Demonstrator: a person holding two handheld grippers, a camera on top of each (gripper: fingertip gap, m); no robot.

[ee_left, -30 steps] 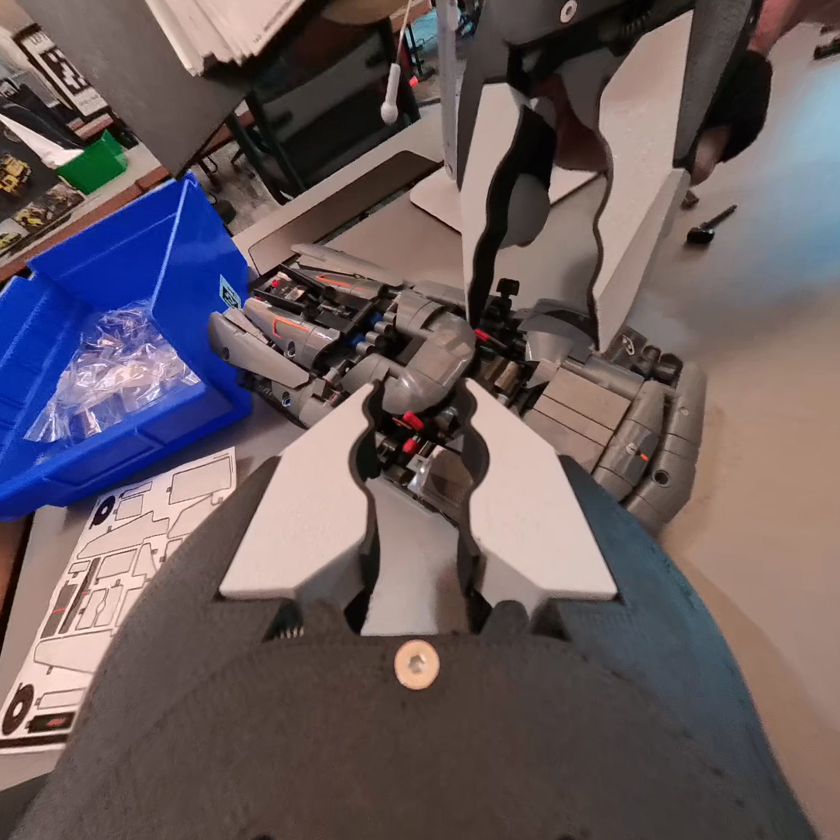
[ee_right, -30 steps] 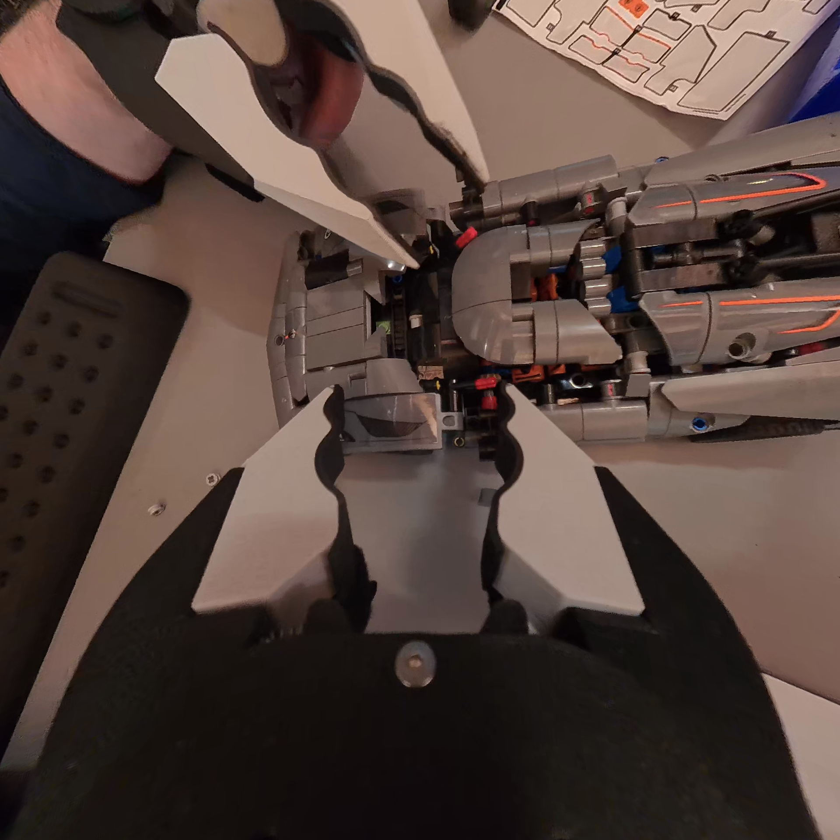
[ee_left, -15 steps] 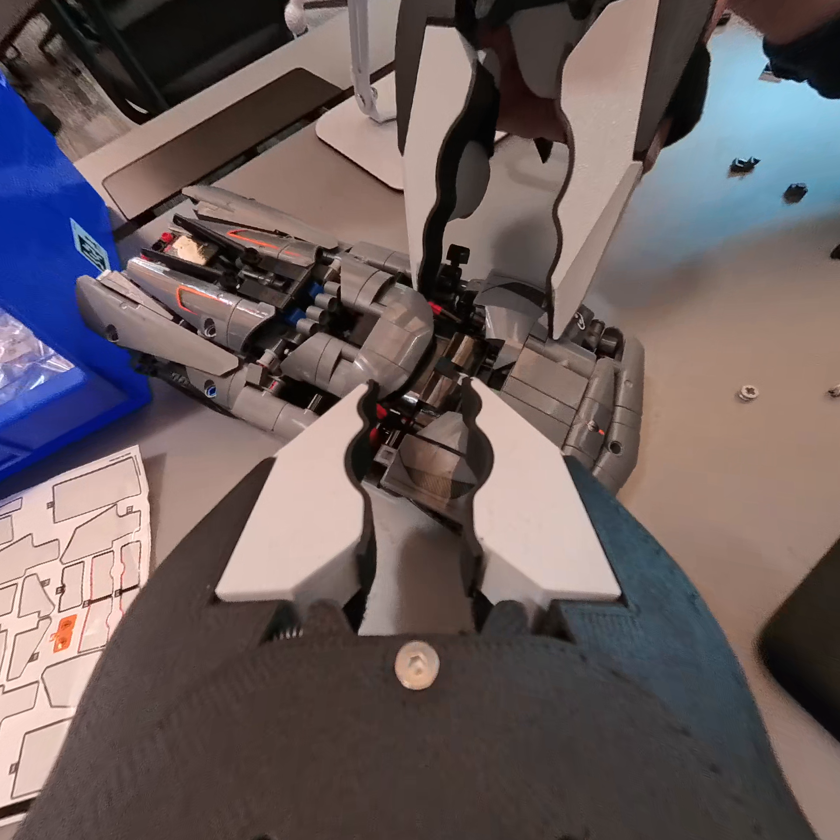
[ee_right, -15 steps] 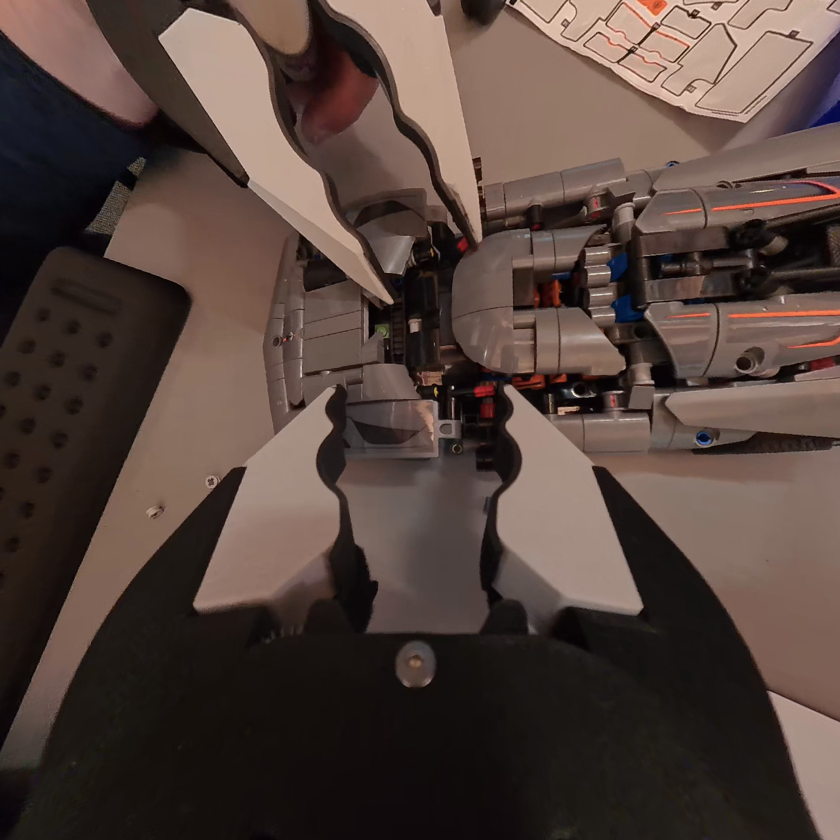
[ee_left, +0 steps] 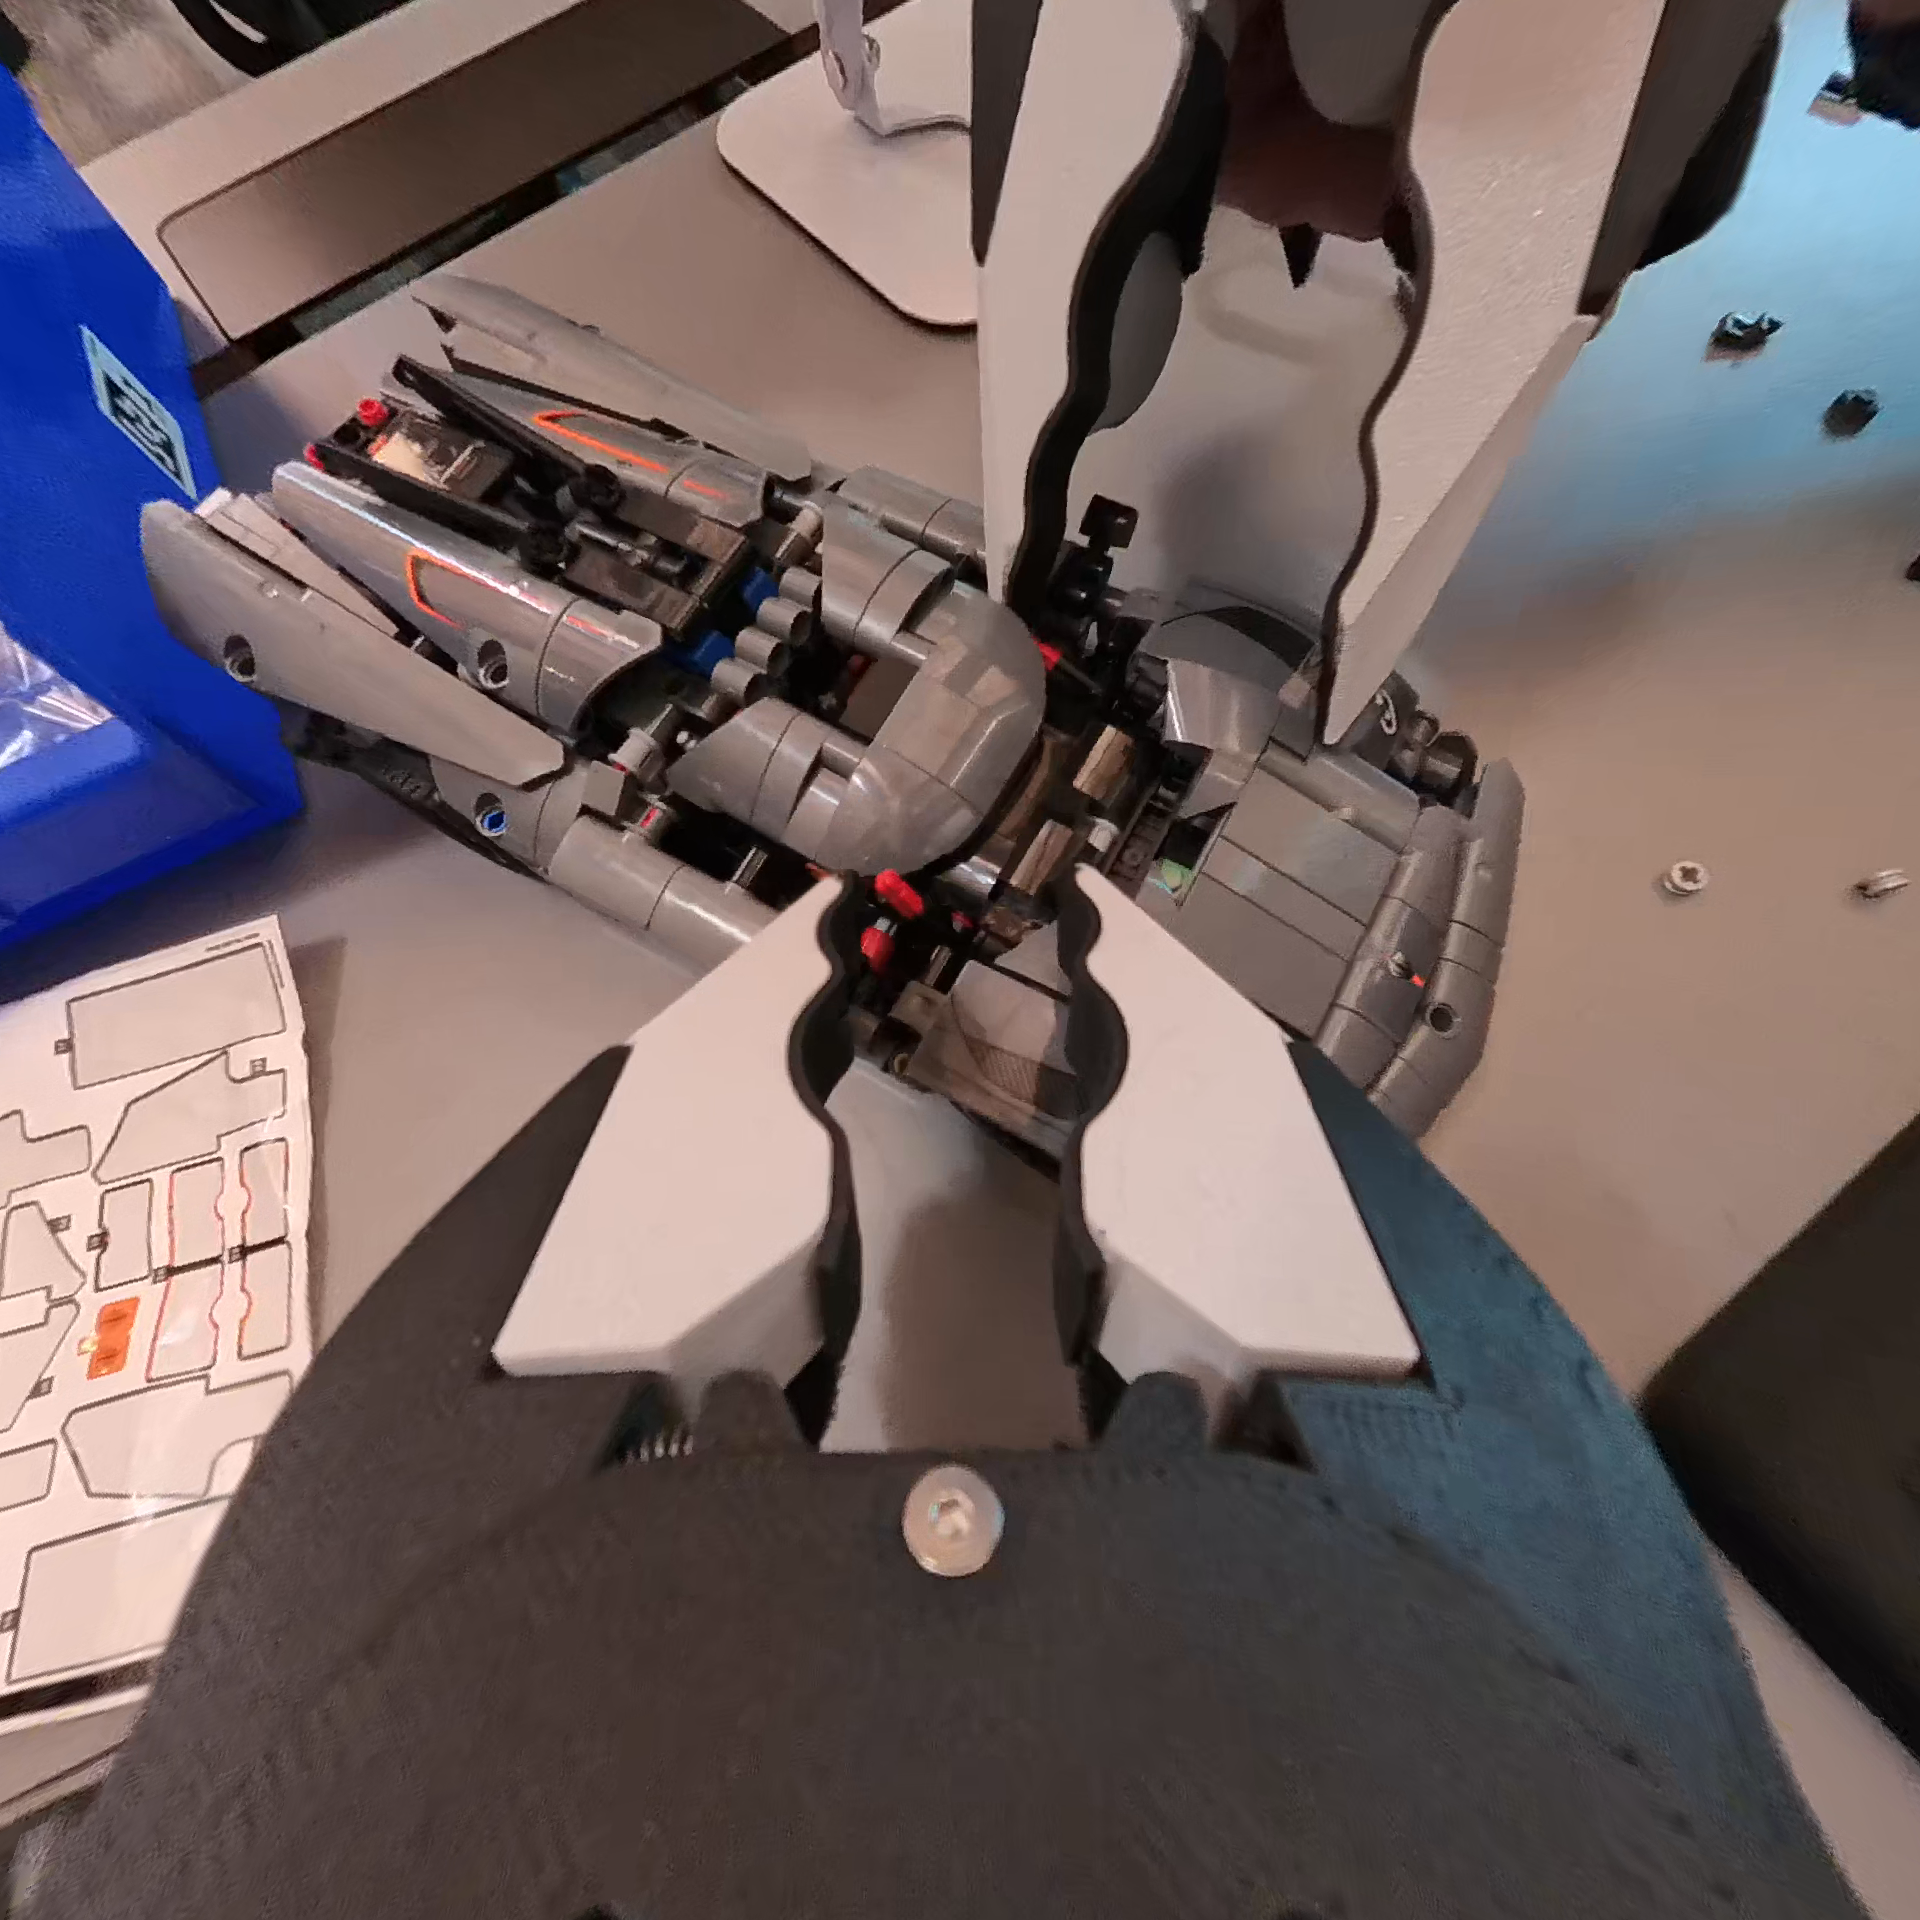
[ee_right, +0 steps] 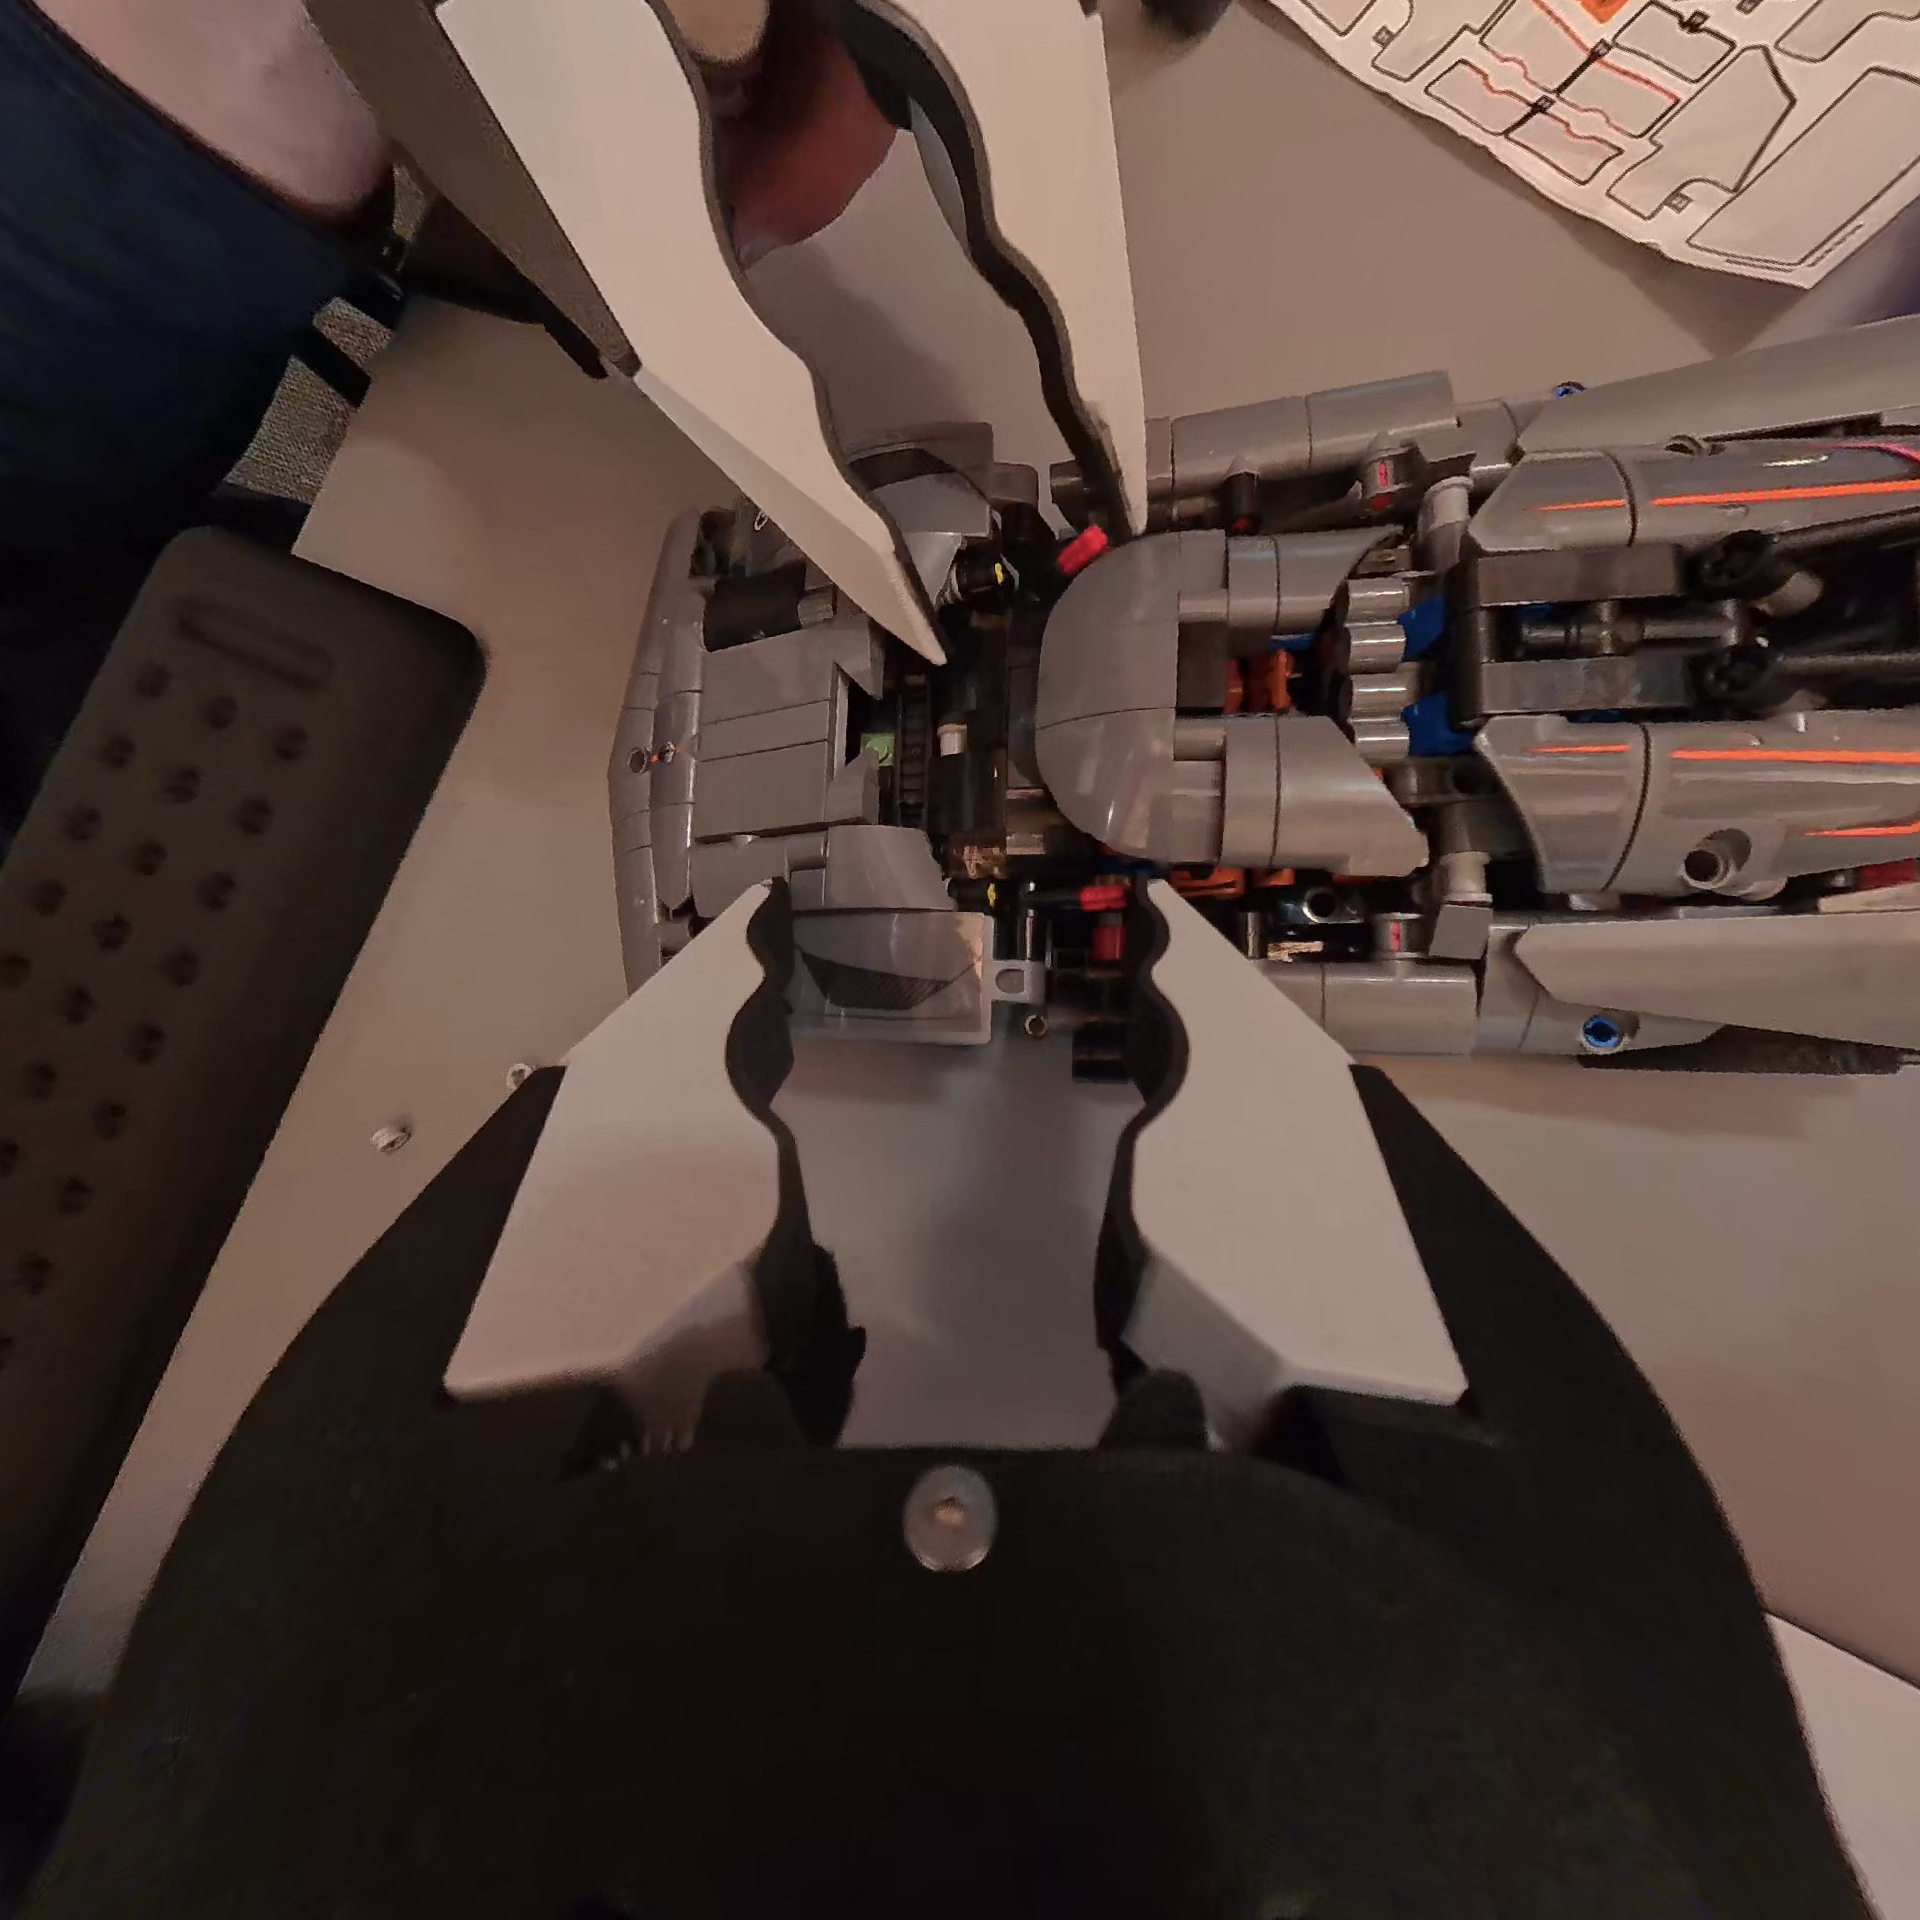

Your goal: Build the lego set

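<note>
Setting: office or lab workbench used for model assembly.

Flat grey tabletop (ee_left: 1621, 790) carrying a blue plastic parts bin (ee_left: 94, 582) with clear bags inside, a white printed sticker sheet of outlined shapes (ee_left: 145, 1226), and small loose fasteners (ee_left: 1685, 879) scattered at right. White flat monitor-style stand base (ee_left: 831, 177) sits at the far edge. Dark perforated pad (ee_right: 156, 935) lies past the table edge in the right wrist view. Large grey brick-built model with orange stripes (ee_left: 810, 686) occupies the centre.
</note>
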